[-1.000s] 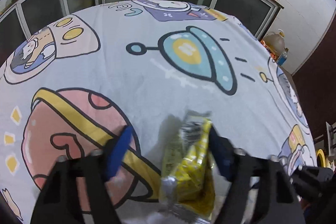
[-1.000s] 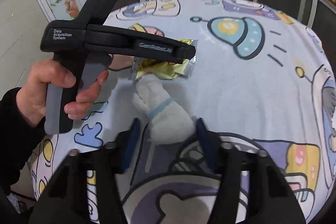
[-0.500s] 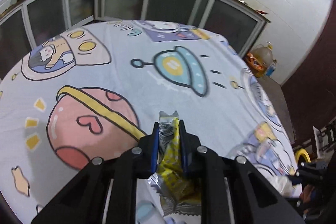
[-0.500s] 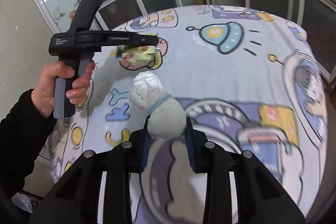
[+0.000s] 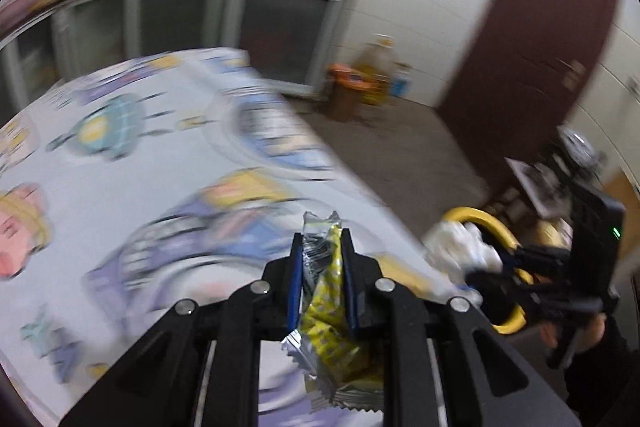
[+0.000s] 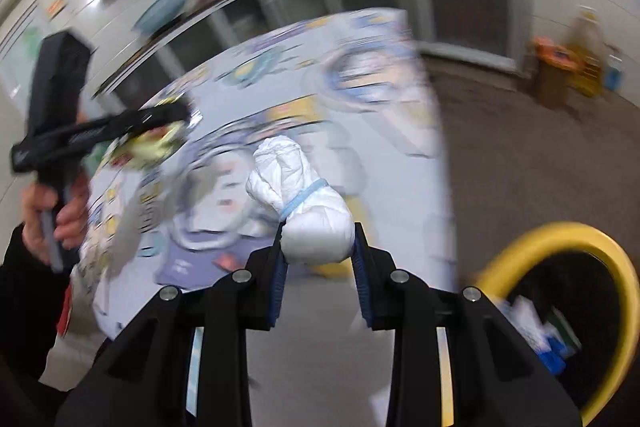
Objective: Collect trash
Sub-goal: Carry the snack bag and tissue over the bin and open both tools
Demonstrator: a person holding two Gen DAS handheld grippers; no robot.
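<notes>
- The left gripper [image 5: 320, 247] pinches a yellow wrapper [image 5: 326, 311] at lower centre, above the patterned surface [image 5: 120, 167].
- The right gripper [image 6: 318, 255] clamps a white wad [image 6: 304, 203] at centre; a yellow-rimmed bin [image 6: 560, 235] sits lower right.

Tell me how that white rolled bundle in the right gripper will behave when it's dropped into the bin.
The white bundle looks soft: it bulges between the right gripper pads, so it probably squashes rather than cracks. It seems light. The blue band around it likely keeps it rolled, so it should drop as one lump.
</notes>
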